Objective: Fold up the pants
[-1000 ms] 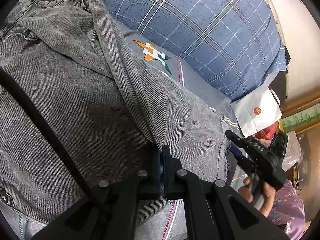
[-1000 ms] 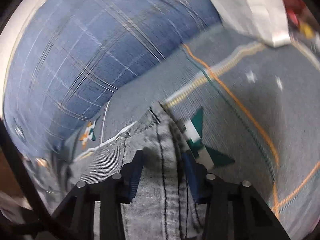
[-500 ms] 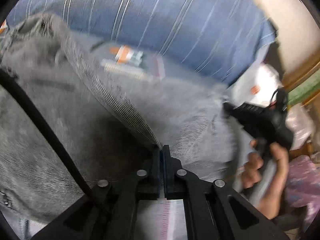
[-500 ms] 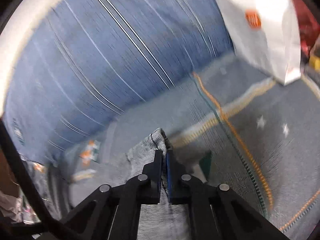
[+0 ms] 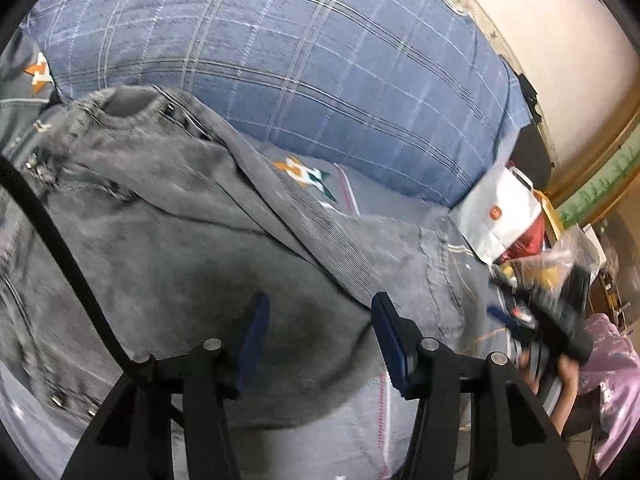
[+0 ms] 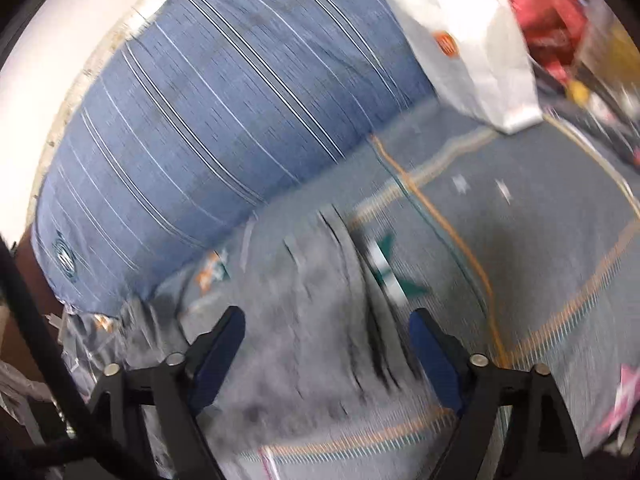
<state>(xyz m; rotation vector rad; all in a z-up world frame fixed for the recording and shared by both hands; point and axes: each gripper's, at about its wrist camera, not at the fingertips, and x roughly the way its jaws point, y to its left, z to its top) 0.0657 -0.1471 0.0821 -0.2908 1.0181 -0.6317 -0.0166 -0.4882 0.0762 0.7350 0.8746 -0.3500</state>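
Note:
Grey denim pants point(image 5: 168, 216) lie spread on the grey patterned bed sheet point(image 5: 360, 412), waistband at the upper left, a folded leg edge running diagonally toward my left gripper. My left gripper point(image 5: 318, 320) is open just above the pants and holds nothing. The pants' leg end point(image 6: 312, 320) shows blurred in the right wrist view. My right gripper point(image 6: 326, 336) is open above it and empty. The right gripper also shows in the left wrist view point(image 5: 540, 320), held by a hand at the right.
A big blue plaid pillow point(image 5: 300, 60) lies behind the pants, also in the right wrist view point(image 6: 208, 112). A white paper bag point(image 5: 500, 220) and red and yellow clutter point(image 6: 560, 20) sit at the bed's far right. A cream wall point(image 5: 560, 40) is behind.
Both grippers were shut on the pants' fabric half a second ago and are open now, with the fabric let go. The pants lie flatter on the bed.

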